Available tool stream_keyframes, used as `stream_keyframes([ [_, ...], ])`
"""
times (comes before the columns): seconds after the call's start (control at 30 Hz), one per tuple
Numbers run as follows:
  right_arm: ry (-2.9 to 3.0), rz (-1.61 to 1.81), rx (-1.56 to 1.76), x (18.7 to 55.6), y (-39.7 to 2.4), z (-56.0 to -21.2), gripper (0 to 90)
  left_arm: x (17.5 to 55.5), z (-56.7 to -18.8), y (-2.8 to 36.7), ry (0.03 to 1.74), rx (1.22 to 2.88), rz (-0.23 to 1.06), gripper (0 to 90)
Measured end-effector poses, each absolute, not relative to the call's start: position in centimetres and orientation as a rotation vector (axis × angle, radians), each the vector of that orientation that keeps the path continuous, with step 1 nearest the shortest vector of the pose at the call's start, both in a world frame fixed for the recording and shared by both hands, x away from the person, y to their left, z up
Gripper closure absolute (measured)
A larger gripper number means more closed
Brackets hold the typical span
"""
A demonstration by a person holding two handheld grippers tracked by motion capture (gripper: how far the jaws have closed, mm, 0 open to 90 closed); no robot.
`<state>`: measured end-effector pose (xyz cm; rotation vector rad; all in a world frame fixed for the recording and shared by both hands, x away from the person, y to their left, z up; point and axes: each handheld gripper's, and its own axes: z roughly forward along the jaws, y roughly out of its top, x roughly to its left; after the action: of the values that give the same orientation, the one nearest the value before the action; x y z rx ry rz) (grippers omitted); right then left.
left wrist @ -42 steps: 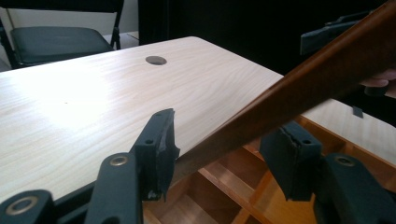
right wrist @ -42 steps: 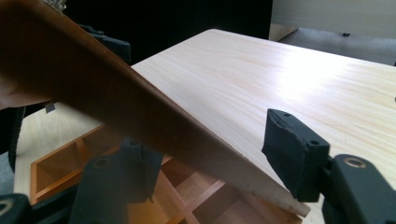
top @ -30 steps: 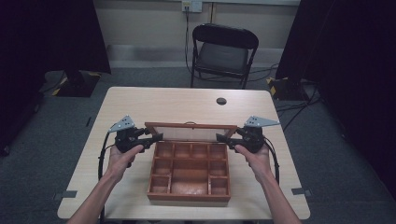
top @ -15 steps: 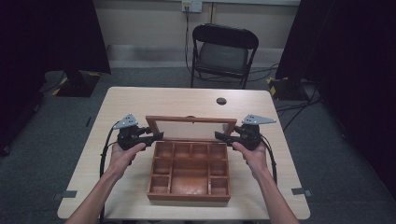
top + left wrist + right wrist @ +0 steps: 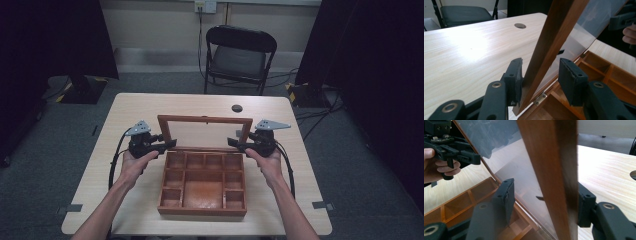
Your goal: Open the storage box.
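Note:
A wooden box with several open compartments lies mid-table. Its glass-paned lid stands raised on its rear hinges, tilted a little back. My left gripper straddles the lid's left frame rail; its jaws are open, with the left pad against the wood and the right pad clear of it. At the lid's right rail my right gripper is open too, one jaw in front of the glass and the other behind the wood. Neither one clamps the frame.
A dark round hole sits in the light wooden table behind the lid. A black folding chair stands beyond the far edge. Cables trail from both grippers along the table sides.
The lid has swung up from nearly flat over the box to almost upright. Both grippers rose and moved back slightly with its side rails.

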<state>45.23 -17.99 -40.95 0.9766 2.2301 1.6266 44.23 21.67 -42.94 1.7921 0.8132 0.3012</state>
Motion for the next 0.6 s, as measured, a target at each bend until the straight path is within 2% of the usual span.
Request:
stream_keyframes([
  [0.6, 2.257, 1.591, 1.008, 46.4, -17.0, -42.5, 44.4, 45.1, -44.1, 21.5, 0.841, 1.786, 0.282, 55.0],
])
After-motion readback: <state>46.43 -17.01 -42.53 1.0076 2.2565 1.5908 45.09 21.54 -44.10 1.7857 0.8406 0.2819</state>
